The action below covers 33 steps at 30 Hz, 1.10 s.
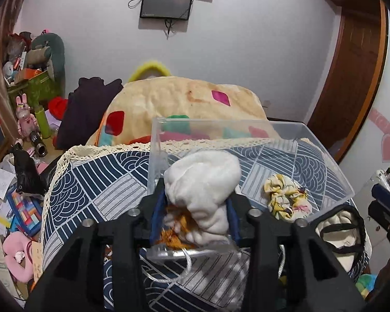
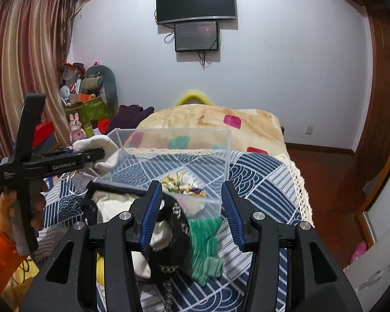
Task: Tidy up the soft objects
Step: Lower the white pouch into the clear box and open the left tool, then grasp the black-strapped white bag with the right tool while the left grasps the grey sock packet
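Two grippers in view: left gripper (image 1: 199, 208) has its jaws clamped on a white sock (image 1: 205, 182), held at the near-left edge of the clear plastic box (image 1: 325, 161), centre of left-wrist frame; sth orange bunched under the sock, can't tell what it is. Box sits on the blue-patterned cloth (image 1: 96, 182) covering the bed, w/ a yellow floral scrunchie (image 1: 286, 197) inside, lower right of the box. Right gripper (image 2: 192, 210) has jaws wide apart, clamped on nothing, low centre of right-wrist frame, w/ a black patterned item (image 2: 174, 234) and a green knit piece (image 2: 205, 244) on the cloth between and below them; black item's shape partly hidden by the left finger. White bag w/ black strap (image 1: 338, 234) at lower right of left-wrist view, cut off by the gripper body. Left gripper body hides the sock's lower end.
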Each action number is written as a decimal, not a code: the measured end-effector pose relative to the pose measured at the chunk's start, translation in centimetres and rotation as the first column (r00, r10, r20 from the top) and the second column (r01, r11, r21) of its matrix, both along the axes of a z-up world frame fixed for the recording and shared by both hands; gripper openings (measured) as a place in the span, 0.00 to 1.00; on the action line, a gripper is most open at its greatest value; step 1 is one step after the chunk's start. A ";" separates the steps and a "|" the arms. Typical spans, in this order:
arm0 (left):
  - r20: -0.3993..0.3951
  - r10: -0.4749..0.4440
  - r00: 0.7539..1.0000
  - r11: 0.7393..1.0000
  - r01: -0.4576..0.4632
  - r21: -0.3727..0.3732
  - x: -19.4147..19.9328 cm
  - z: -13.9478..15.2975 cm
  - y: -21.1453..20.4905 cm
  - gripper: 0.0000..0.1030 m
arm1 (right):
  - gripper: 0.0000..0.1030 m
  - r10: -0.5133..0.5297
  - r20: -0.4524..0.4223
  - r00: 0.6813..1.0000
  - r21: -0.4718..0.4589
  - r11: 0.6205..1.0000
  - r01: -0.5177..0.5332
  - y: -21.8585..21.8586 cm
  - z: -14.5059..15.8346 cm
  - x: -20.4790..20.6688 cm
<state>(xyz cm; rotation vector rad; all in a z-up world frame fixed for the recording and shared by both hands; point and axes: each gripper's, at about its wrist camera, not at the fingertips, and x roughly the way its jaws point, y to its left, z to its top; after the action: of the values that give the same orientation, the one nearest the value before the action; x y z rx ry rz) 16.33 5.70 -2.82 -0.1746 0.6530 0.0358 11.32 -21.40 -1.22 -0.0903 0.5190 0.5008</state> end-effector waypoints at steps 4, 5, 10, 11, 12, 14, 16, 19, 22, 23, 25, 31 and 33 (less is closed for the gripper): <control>0.047 -0.002 0.999 0.999 0.000 0.038 -1.5 1.2 -0.5 0.59 | 0.43 0.013 0.008 1.000 -0.005 1.000 -0.013 0.3 -0.1 -1.1; 0.063 -0.005 0.998 0.999 0.002 0.047 -2.0 1.6 -0.6 0.63 | 0.43 0.016 0.015 1.000 -0.009 1.000 -0.015 0.4 0.0 -1.4; 0.128 -0.013 0.992 0.996 0.002 0.089 -5.4 3.0 -1.2 0.82 | 0.57 0.019 0.039 0.999 0.001 1.000 -0.019 0.7 0.4 -2.4; 0.132 -0.013 0.991 0.996 0.001 0.095 -6.1 2.9 -1.3 0.86 | 0.57 0.019 0.043 0.999 0.001 1.000 -0.019 0.8 0.4 -2.6; 0.133 -0.014 0.991 0.995 0.001 0.103 -7.0 2.7 -1.4 0.87 | 0.58 0.020 0.044 0.999 0.000 1.000 -0.020 0.9 0.3 -2.8; 0.129 -0.017 0.992 0.994 0.003 0.114 -8.1 2.1 -1.6 0.89 | 0.63 0.020 0.046 0.999 -0.004 1.000 -0.020 1.0 0.1 -3.2; 0.117 -0.019 0.993 0.993 0.005 0.116 -9.1 1.3 -1.7 0.90 | 0.68 0.010 0.055 0.998 -0.012 1.000 -0.010 1.1 -0.2 -3.5; 0.078 -0.020 0.997 0.997 0.014 0.080 -10.3 -0.5 -1.6 0.93 | 0.69 0.003 0.051 0.999 -0.021 1.000 -0.002 1.4 -0.7 -3.7; 0.035 -0.029 0.999 0.999 0.027 0.039 -11.0 -2.3 -1.4 0.93 | 0.69 -0.014 0.045 0.999 -0.033 0.999 0.015 1.4 -1.5 -3.8; 0.028 -0.031 0.999 0.999 0.030 0.031 -11.1 -2.7 -1.3 0.93 | 0.69 -0.019 0.042 0.999 -0.034 0.999 0.021 1.4 -1.7 -3.8; 0.009 -0.028 1.000 0.999 0.028 0.017 -11.6 -3.8 -1.3 0.93 | 0.69 -0.027 0.031 0.999 -0.037 0.999 0.029 1.4 -2.1 -3.7; -0.038 -0.055 0.998 0.998 0.055 0.013 -12.0 -5.9 -2.0 0.93 | 0.69 -0.052 -0.012 0.999 -0.031 0.998 0.051 1.0 -3.4 -3.2; -0.051 -0.064 0.997 0.998 0.065 0.011 -11.9 -6.5 -2.3 0.93 | 0.69 -0.047 -0.023 0.999 -0.037 0.998 0.046 1.1 -3.8 -3.1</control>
<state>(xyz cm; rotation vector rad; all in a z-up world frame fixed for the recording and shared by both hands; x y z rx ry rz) 4.47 3.36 -9.35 -0.1410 0.7088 -0.0181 8.21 -20.25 -5.04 -0.1072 0.5527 0.4478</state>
